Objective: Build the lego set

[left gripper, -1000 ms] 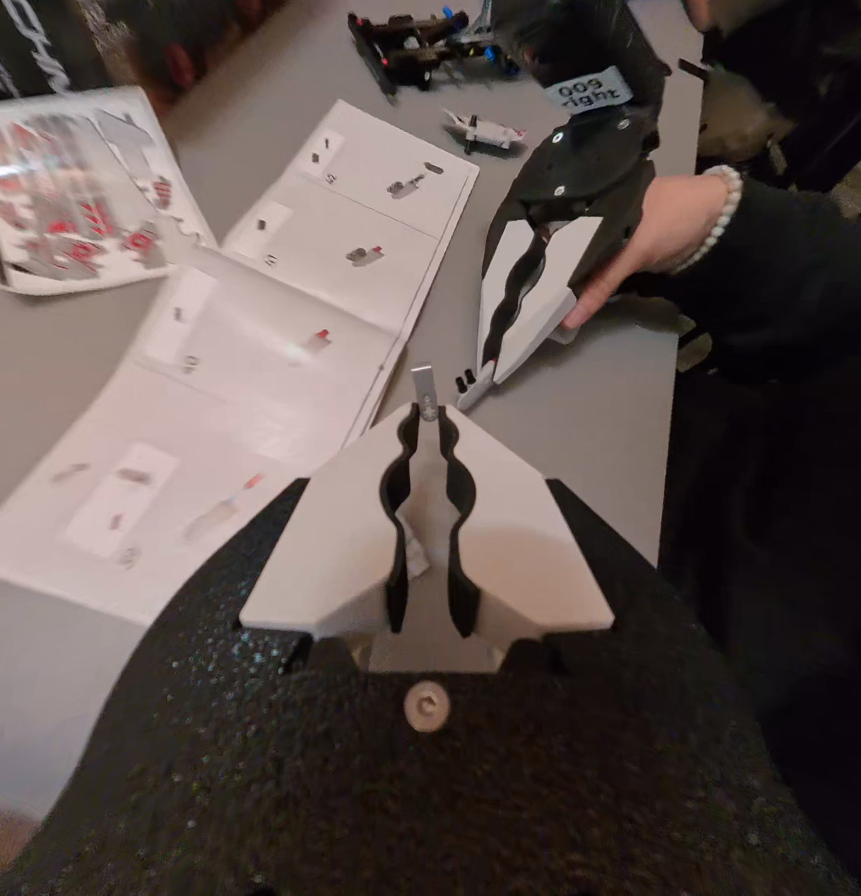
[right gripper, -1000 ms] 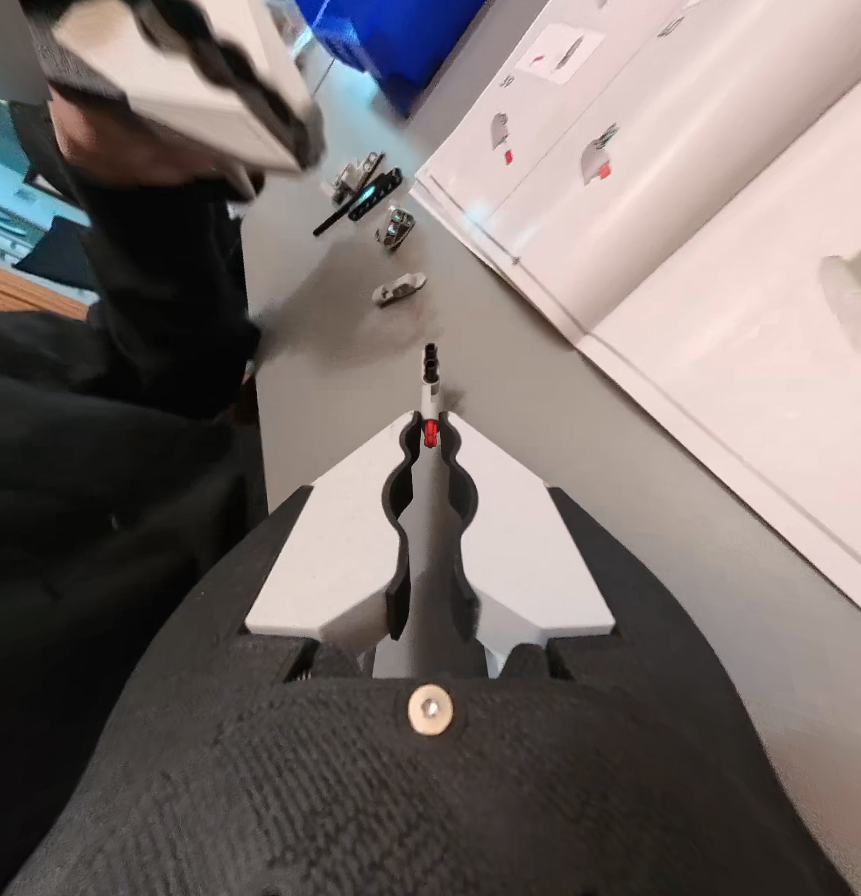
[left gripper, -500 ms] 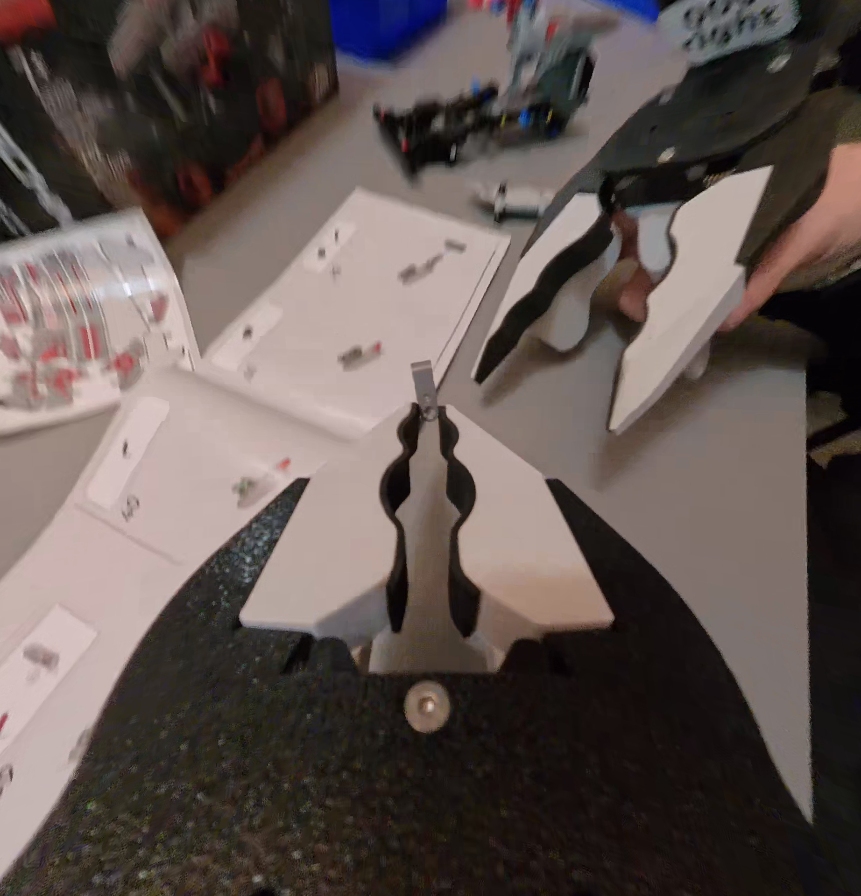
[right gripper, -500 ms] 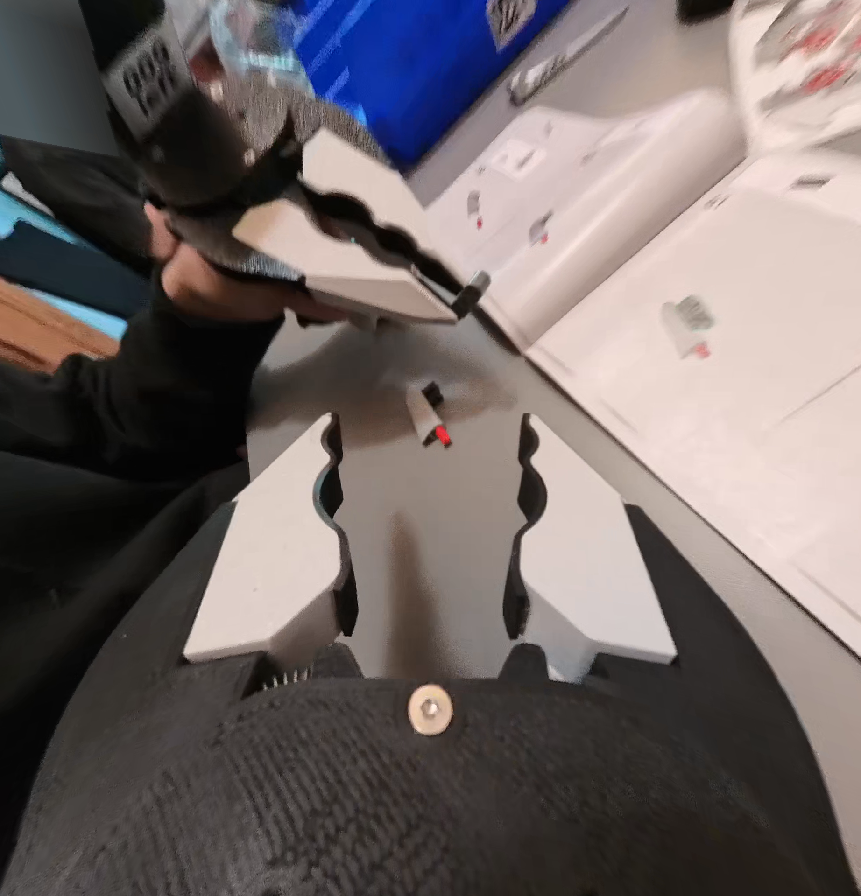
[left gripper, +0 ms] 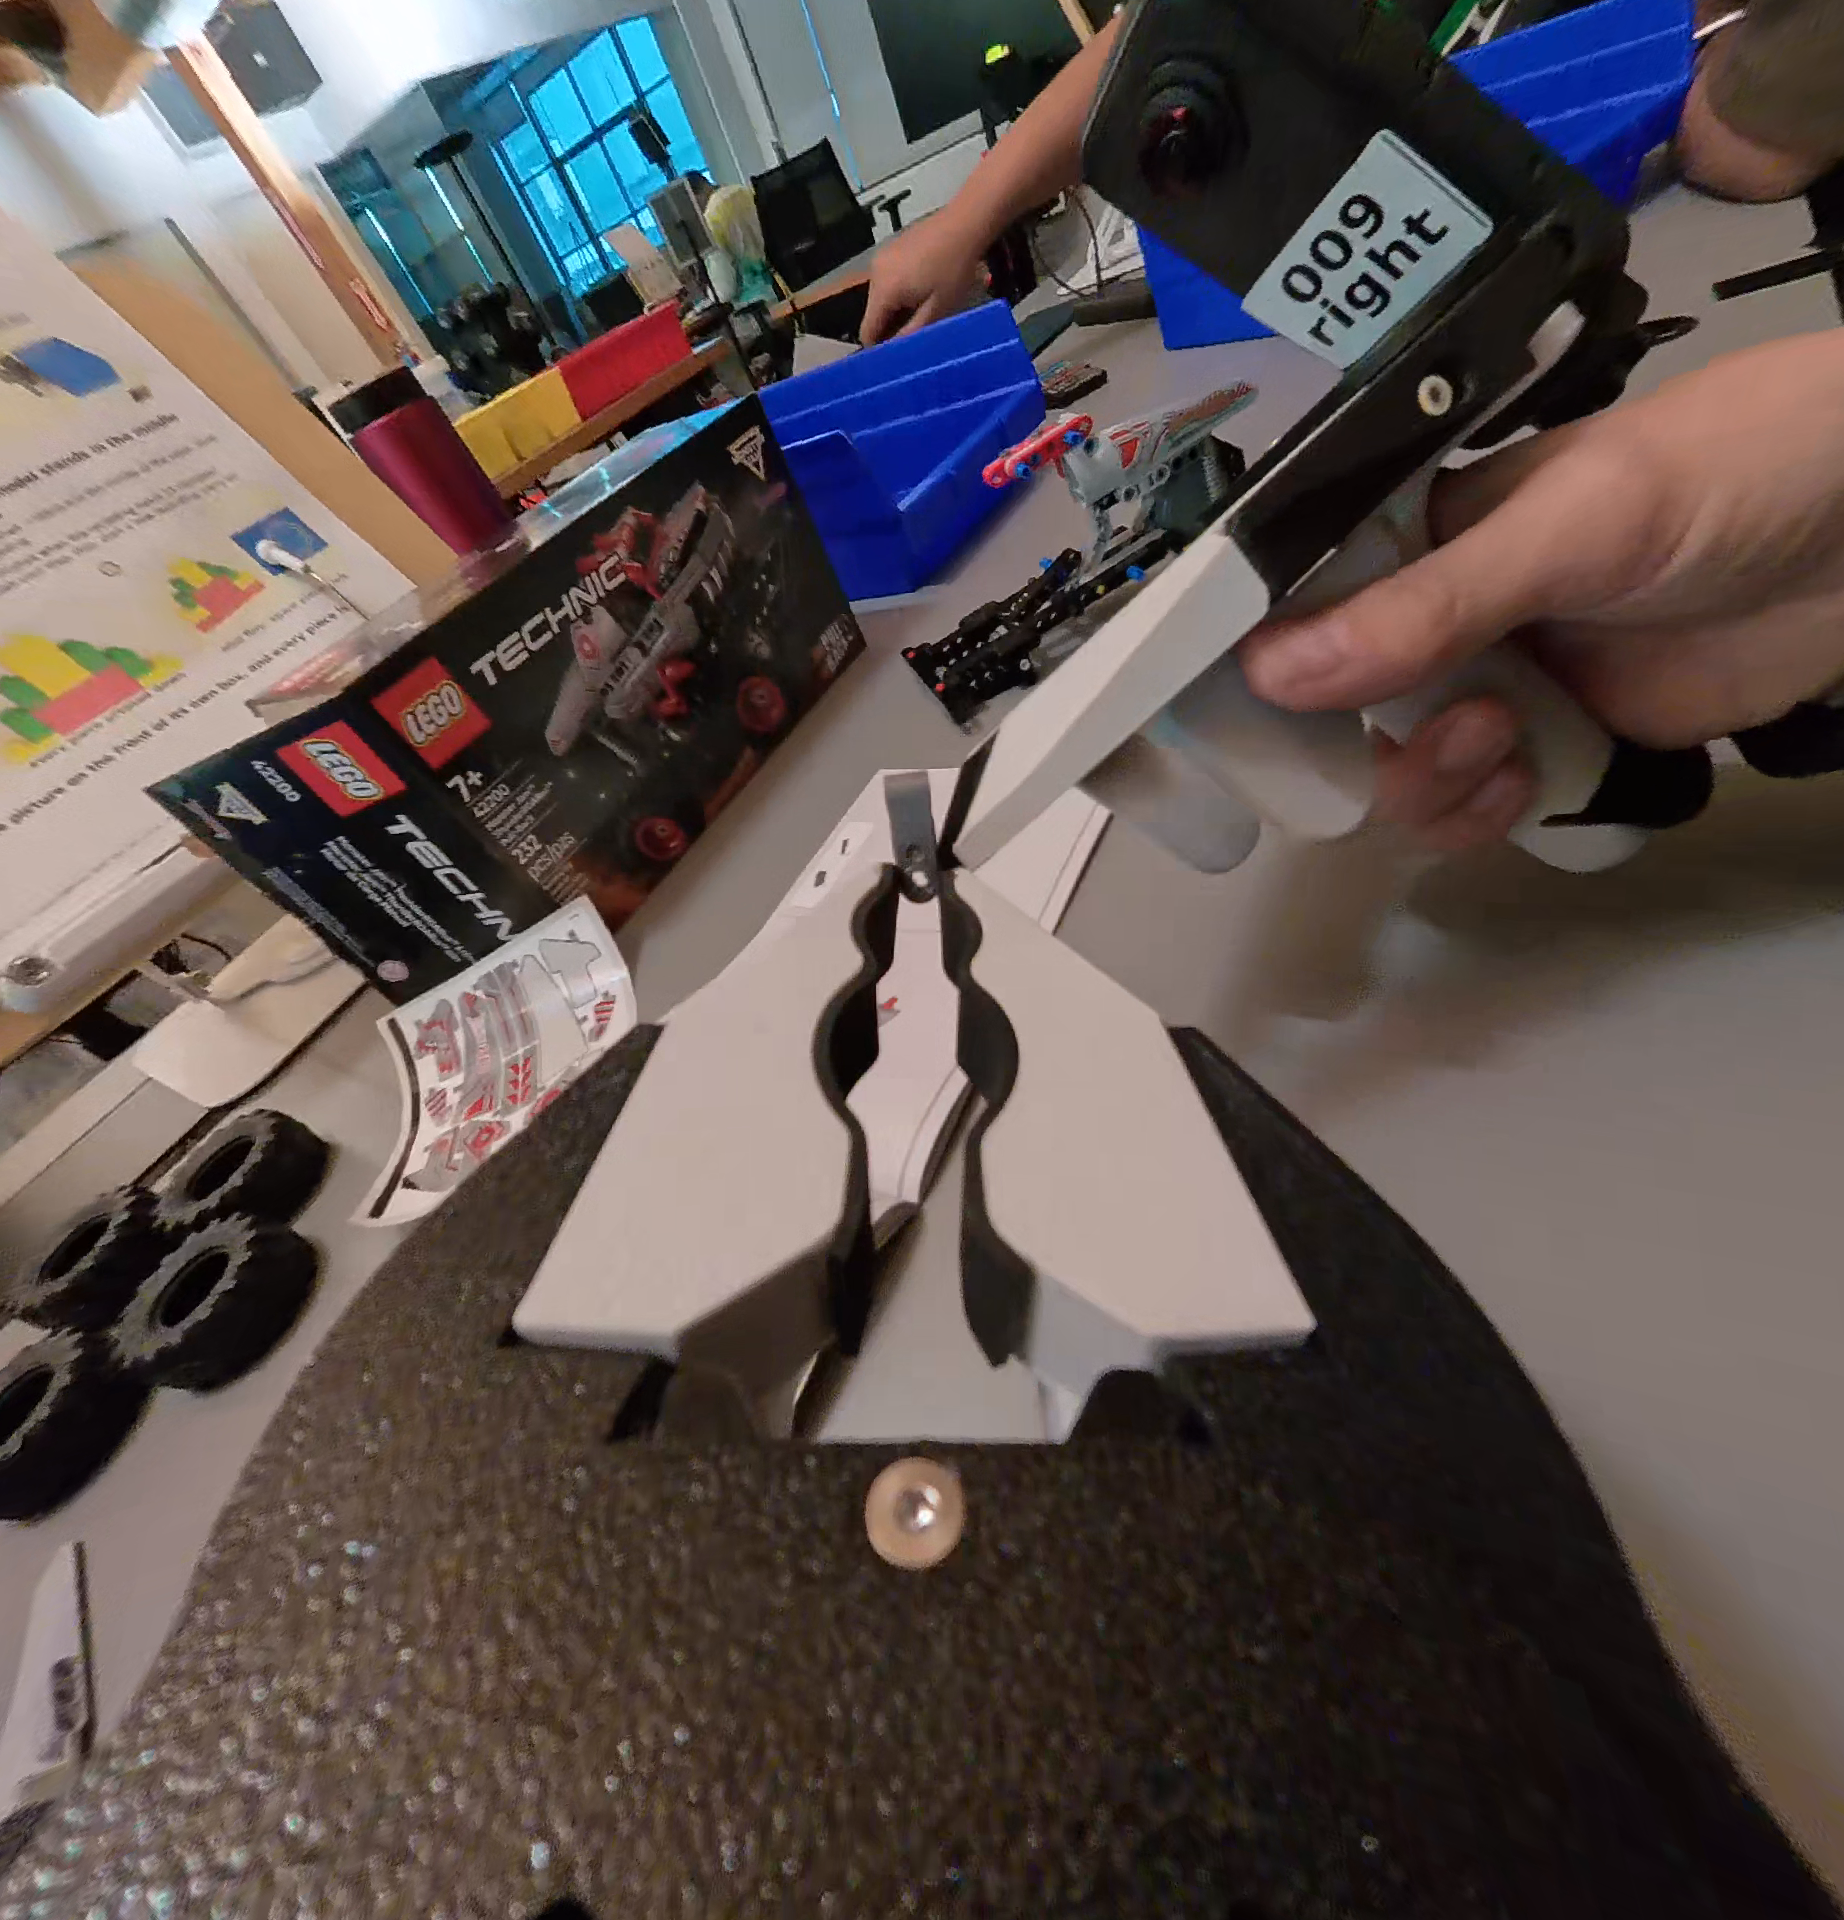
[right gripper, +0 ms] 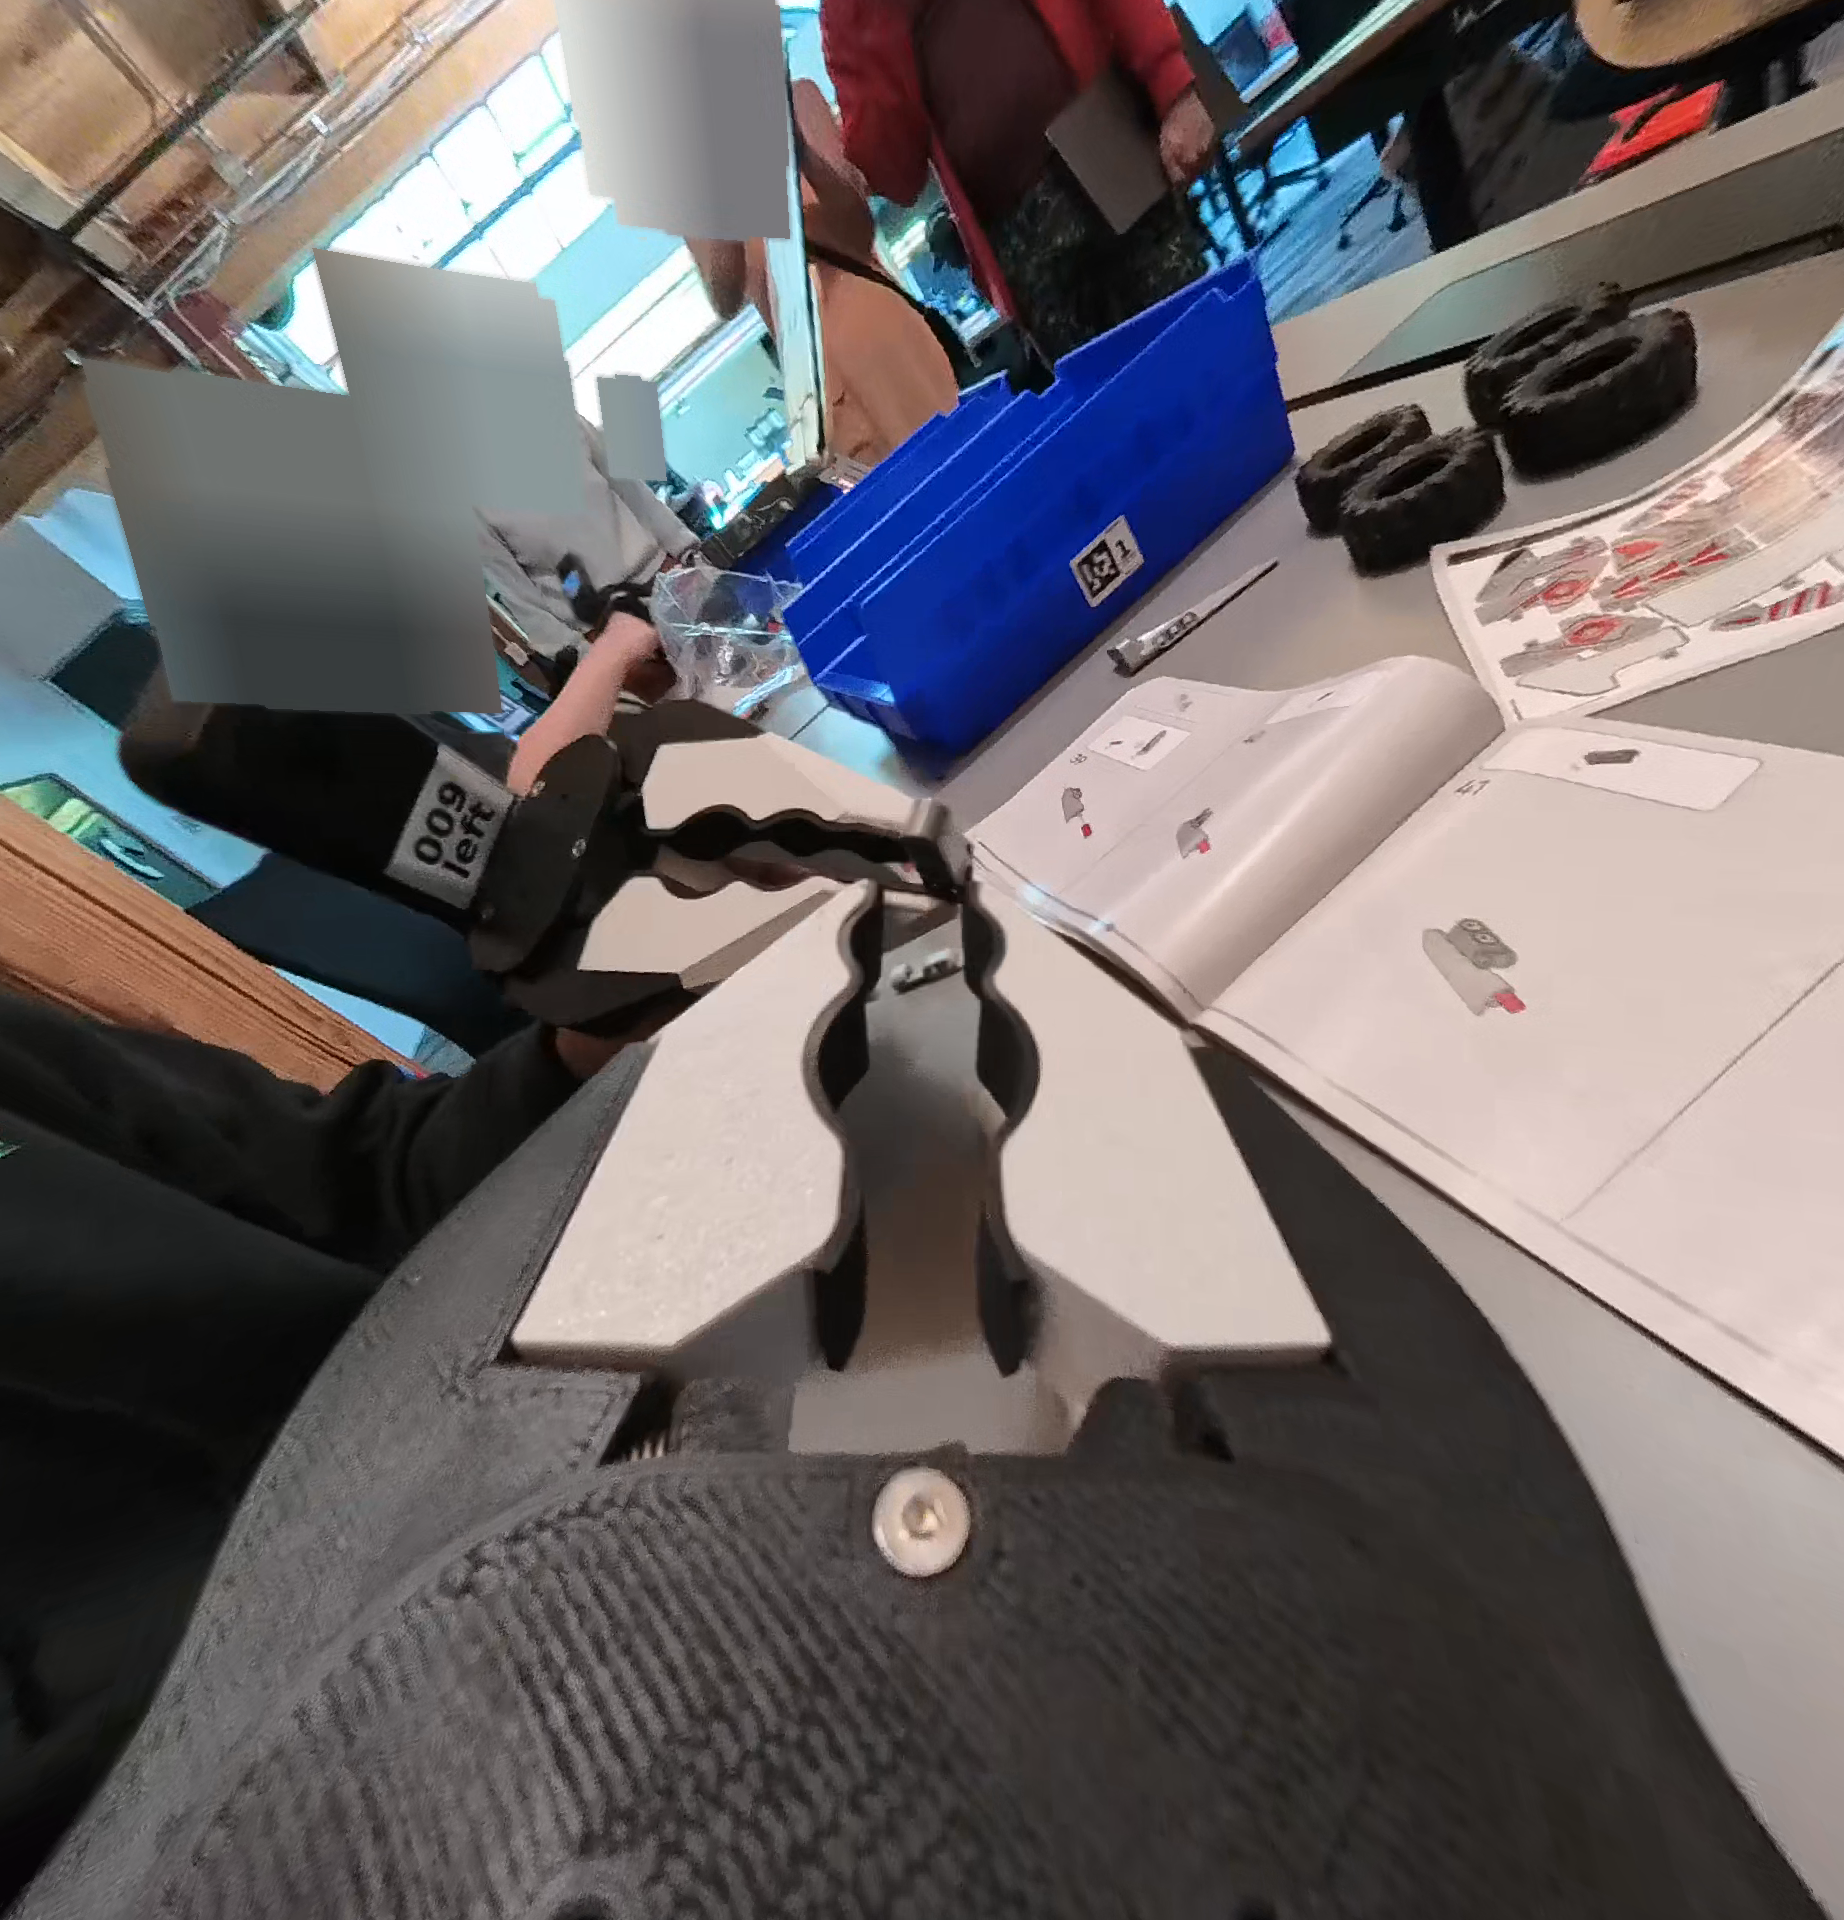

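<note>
Holding a small grey lego beam (left gripper: 910, 831) at its tips, the left hand-held gripper (left gripper: 920, 883) is clamped on it, lifted above the worktop (left gripper: 1520, 1091). Right hand-held gripper (right gripper: 920, 904): tips just beside the beam; fingers nearly together, a narrow gap between them, nothing seen held. Open manual (right gripper: 1469, 935) lies below both. Boxed set (left gripper: 544, 707), printed with brand and model writing, stands behind; sticker sheet (left gripper: 502, 1029) leans at its foot. Four black tyres (left gripper: 128, 1288) lie left. Part-built model (left gripper: 1084, 551) sits beyond, near blue bins (left gripper: 897, 447). Each gripper carries a white label.
</note>
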Available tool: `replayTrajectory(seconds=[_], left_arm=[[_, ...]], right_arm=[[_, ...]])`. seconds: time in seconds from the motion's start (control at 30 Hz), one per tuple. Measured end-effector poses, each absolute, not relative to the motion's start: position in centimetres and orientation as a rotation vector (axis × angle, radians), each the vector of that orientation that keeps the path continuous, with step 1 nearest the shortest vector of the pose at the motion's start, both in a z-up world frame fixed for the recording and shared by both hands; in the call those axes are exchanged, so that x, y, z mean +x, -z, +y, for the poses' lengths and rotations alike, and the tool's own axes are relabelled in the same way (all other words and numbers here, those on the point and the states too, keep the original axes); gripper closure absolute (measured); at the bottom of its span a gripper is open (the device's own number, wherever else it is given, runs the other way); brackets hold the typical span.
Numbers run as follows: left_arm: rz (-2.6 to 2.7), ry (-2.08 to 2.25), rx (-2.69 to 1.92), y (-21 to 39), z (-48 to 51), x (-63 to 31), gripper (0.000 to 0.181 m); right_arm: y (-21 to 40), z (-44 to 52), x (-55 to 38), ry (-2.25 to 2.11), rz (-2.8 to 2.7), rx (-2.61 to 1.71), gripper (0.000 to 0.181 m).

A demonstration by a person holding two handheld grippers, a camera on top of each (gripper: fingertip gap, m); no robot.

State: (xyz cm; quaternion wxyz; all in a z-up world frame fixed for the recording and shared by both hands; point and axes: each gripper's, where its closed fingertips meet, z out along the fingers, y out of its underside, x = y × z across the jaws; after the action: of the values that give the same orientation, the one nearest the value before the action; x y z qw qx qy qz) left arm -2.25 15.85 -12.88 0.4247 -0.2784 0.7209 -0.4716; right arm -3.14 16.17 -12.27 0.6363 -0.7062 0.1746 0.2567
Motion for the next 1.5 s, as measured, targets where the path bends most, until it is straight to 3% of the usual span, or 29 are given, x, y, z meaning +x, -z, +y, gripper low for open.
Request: replayTrajectory(seconds=[0.1, 0.2, 0.47, 0.77, 1.13, 1.5], left_arm=[[1.788, 1.175, -0.649, 12.6, 15.9, -3.0, 0.176], [1.804, 1.108, -0.617, 13.0, 16.1, -3.3, 0.176], [1.936, 1.055, -0.496, 14.8, 15.3, -4.7, 0.173], [2.107, 1.276, -0.766, 13.8, 15.1, -4.7, 0.163], [2.11, 1.327, -1.005, 15.0, 14.4, -4.3, 0.164], [2.074, 1.399, -1.13, 14.9, 14.8, -4.3, 0.166]], right_arm=[[12.0, 16.3, -3.3, -0.528, 0.356, -1.598, 0.178], [11.8, 16.7, -4.3, -0.591, 0.333, -1.582, 0.161], [14.0, 15.9, -4.4, -0.369, 0.227, -1.807, 0.175], [16.4, 14.0, -1.8, 0.488, -0.115, -2.215, 0.175], [15.0, 15.2, -2.5, 1.158, -0.491, -2.121, 0.174], [15.6, 15.7, -2.9, 1.231, -0.56, -2.117, 0.175]])
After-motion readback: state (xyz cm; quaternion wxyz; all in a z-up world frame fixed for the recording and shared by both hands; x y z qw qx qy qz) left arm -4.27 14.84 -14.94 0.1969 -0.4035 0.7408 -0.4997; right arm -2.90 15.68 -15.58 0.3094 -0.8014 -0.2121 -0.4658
